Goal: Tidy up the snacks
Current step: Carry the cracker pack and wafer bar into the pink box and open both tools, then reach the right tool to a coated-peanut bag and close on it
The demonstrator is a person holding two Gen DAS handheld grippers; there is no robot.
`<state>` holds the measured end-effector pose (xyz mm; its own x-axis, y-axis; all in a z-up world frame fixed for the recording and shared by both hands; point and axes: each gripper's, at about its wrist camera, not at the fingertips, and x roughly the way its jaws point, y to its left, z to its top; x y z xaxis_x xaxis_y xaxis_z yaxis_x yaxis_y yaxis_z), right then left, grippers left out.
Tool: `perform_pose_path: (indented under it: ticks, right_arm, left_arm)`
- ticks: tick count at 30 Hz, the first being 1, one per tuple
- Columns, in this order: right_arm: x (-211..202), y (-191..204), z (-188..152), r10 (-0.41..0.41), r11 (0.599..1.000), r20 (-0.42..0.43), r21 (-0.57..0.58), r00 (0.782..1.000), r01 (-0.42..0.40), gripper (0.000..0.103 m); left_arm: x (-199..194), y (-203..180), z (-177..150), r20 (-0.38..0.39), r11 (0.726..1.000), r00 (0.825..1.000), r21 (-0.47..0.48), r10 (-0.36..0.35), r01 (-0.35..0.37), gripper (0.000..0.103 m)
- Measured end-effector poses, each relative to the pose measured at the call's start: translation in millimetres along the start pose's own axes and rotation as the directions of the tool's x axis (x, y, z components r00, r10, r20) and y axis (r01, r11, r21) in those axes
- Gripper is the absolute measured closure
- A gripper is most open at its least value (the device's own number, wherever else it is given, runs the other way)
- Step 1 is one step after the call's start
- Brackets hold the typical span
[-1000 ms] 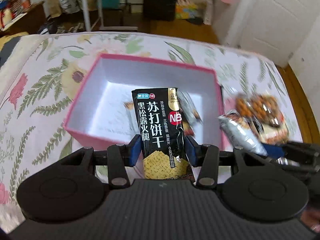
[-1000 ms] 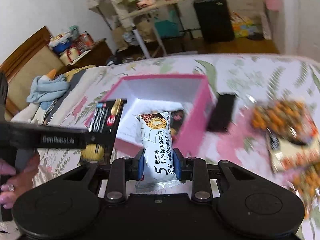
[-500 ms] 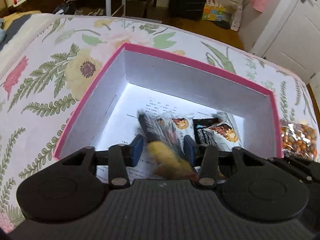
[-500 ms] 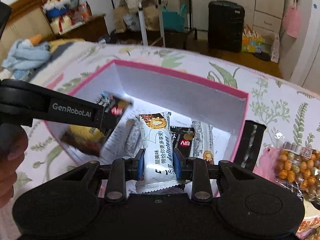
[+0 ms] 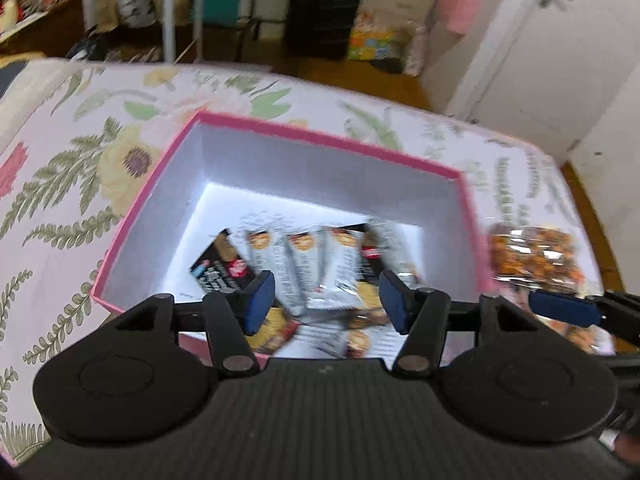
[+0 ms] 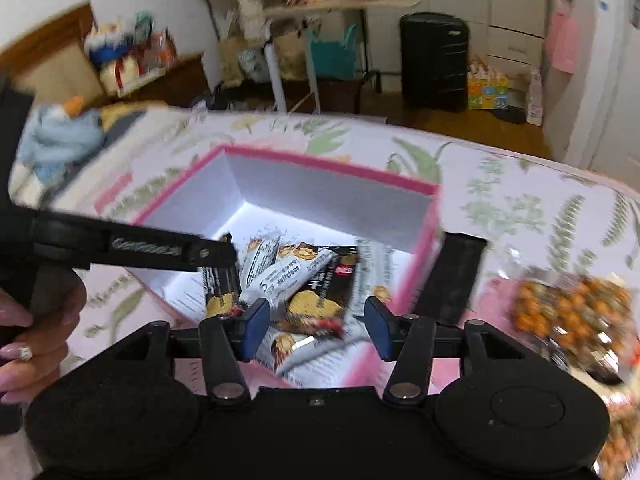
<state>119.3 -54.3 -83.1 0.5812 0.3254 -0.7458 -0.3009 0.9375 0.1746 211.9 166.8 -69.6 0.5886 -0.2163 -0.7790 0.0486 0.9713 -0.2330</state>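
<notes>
Far left in the right wrist view: a person's hand (image 6: 24,344) wrapped round the black handle of the left gripper (image 5: 326,300), long arm stretched rightward over the near-left rim of the open pink cardboard box with white inside (image 5: 256,160). Sat on a floral-print bedspread (image 5: 60,184), well toward the middle of the bed. Seen from the left wrist: blue-padded fingers (image 5: 260,300) spread wide over the near edge of the box, nothing between them. Below and beyond, on the box floor, a loose heap of snack packets: a black cracker pack (image 5: 224,268) at the left, then three silvery-white wafer bars (image 5: 304,264) side by side, then another black pack (image 5: 372,264) partly covered at the right; all blurred, print unreadable there. From the right wrist: right gripper (image 6: 316,328) likewise gaping wide and empty, held above the near side of the box, over the same heap, with a white wafer bar (image 6: 288,272) lying across a black cracker pack with golden crackers pictured (image 6: 320,292). Just right of the box, against its outer wall, a flat black rectangular object (image 6: 452,276), identity unclear. Farther right on the bedspread, outside the box, a clear bag of orange and brown coated nuts (image 6: 572,312), badly smeared by motion; same bag visible from the left wrist (image 5: 536,256).
</notes>
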Motion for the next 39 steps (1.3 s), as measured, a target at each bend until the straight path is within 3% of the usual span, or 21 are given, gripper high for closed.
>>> perform_pose_path:
  ticks: [9,13,17,21,26,28,31,34,36,39]
  right_arm:
    - [-106.6,-105.3,-40.6,-0.096,0.977,0.003,0.192,0.995,0.093,0.042]
    - [-122.4,-152.1,-69.2,-0.155,0.942,-0.010,0.301,0.988,0.151,0.041]
    - [-116.9,-188.1,-99.1,-0.188,0.897,-0.026,0.402,0.982,0.182,0.041]
    - [-103.7,-223.5,-119.8,-0.213,0.838,-0.064,0.501,0.975,0.216,0.041]
    - [-80.3,-258.7,-139.3,-0.167,0.738,-0.100,0.647,0.981,0.192,0.041]
    - [-70.1,-266.2,-144.5,-0.151,0.710,-0.113,0.679,0.982,0.187,0.041]
    - [-58.0,-274.1,-152.3,-0.133,0.678,-0.134,0.711,0.982,0.189,0.041]
    - [-49.4,-280.1,-157.8,-0.136,0.658,-0.161,0.723,0.978,0.210,0.041]
    - [-47.1,-285.1,-162.1,-0.127,0.638,-0.168,0.741,0.978,0.210,0.039]
    - [-43.7,-293.2,-167.7,-0.097,0.604,-0.161,0.775,0.982,0.187,0.036]
  left_arm:
    - [-40.9,-81.9,-7.7,0.009,0.975,0.990,0.179,-0.138,0.134,0.045]
    - [-19.7,-112.8,-20.1,-0.074,0.971,0.979,0.132,-0.191,0.200,0.045]
    - [11.4,-142.5,-41.0,-0.170,0.961,0.955,0.095,-0.242,0.260,0.047]
    - [34.1,-175.8,-63.2,-0.208,0.949,0.943,0.129,-0.259,0.289,0.049]
    - [73.1,-219.3,-80.1,-0.220,0.918,0.925,0.183,-0.309,0.351,0.056]
    - [90.5,-238.5,-88.9,-0.212,0.907,0.928,0.233,-0.306,0.352,0.058]
    - [116.7,-262.0,-103.6,-0.252,0.892,0.922,0.276,-0.293,0.359,0.058]
    - [135.2,-272.3,-112.2,-0.282,0.889,0.909,0.256,-0.308,0.381,0.058]
    - [143.6,-274.1,-115.6,-0.302,0.888,0.894,0.223,-0.331,0.403,0.059]
    - [153.7,-273.1,-114.9,-0.346,0.873,0.852,0.150,-0.393,0.464,0.057]
